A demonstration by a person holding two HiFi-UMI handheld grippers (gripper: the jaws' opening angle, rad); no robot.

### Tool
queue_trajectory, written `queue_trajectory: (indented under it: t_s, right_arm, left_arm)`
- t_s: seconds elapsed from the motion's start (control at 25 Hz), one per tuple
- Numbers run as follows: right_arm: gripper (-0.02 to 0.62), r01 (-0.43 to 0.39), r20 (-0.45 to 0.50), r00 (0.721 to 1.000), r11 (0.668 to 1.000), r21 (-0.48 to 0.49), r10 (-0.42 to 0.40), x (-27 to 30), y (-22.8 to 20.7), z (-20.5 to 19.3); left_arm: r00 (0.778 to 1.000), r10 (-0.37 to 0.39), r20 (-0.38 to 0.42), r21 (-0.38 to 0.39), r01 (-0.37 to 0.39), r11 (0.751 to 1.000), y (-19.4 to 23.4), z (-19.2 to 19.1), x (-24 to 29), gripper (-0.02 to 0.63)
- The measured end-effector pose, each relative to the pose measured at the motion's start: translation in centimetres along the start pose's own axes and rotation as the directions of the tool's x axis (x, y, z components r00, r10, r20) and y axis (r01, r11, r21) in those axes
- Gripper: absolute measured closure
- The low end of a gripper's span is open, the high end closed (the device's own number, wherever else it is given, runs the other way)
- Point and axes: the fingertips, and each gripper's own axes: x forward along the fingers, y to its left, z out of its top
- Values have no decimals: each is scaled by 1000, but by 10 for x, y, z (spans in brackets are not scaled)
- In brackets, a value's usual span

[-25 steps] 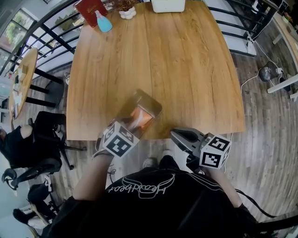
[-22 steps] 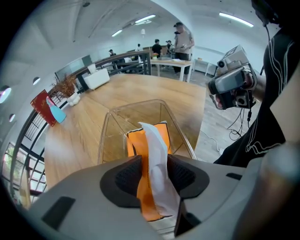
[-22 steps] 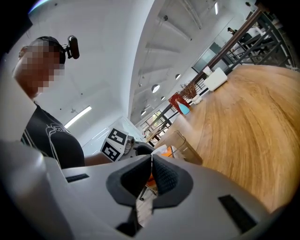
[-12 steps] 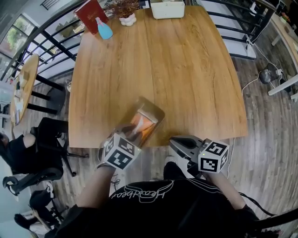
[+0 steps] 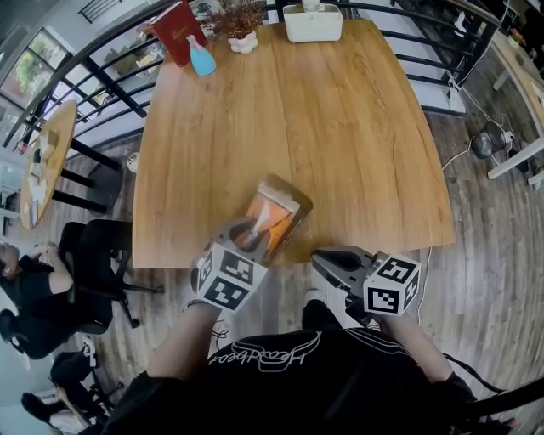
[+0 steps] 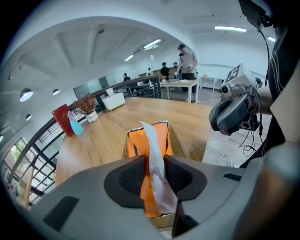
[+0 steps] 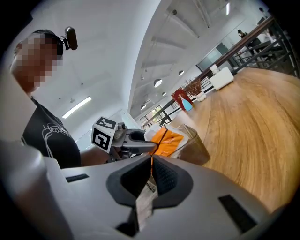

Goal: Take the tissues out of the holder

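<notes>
Changed since earlier: my left tongs (image 6: 154,176) have just been closing, with the tissue between them. In the head view their marker cube (image 5: 228,278) now sits lower and further right. The view itself has tipped too, so more of the far edge shows.
Left tongs: clenched on the white tissue (image 6: 151,140), which stands up out of the orange pack (image 6: 161,136).
Right tongs (image 7: 151,174): clenched on a pale strip (image 7: 144,202) that looks like tissue, though I can't be sure. They sit off the near edge of the tabletop (image 5: 323,127), apart from the holder.
Holder (image 5: 296,206): a clear box near the tabletop's front edge, just beyond my left tongs, with the orange pack inside.
Far edge: red book (image 5: 177,32), blue spray bottle (image 5: 202,58), plant pot (image 5: 242,41), white box (image 5: 313,23).
Writing: the gold lettering on the red book is too small to read. The script print on the black shirt (image 5: 272,374) is upside down and I can't make it out.
</notes>
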Motion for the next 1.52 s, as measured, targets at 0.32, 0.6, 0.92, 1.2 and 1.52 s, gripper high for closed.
queue_trajectory:
  t_s: [0.32,0.6,0.92,1.2,1.52]
  right_arm:
    - [577,58,32,998,993,-104,-55,-20,40,2]
    - [577,93,110,991,985,-143,-78,-38,92,-4]
    - [577,105,166,984,971,-216,-69,-50,182,-26]
    - [577,99,194,980,967,-235,-53,-55,259,-57]
    - [577,96,186,981,964,-246,-51,-51,313,-102]
  left_arm:
    - [979,75,190,12,-79,997,-9,26,-45,477]
    - [926,96,366,-54,-82,995,-29,40,-118,491]
    - [842,103,530,-133,-37,990,-60,20,-229,515]
    - [794,80,603,-137,4,991,-98,-19,-311,529]
    - [779,59,625,-178,69,982,-133,-80,-357,532]
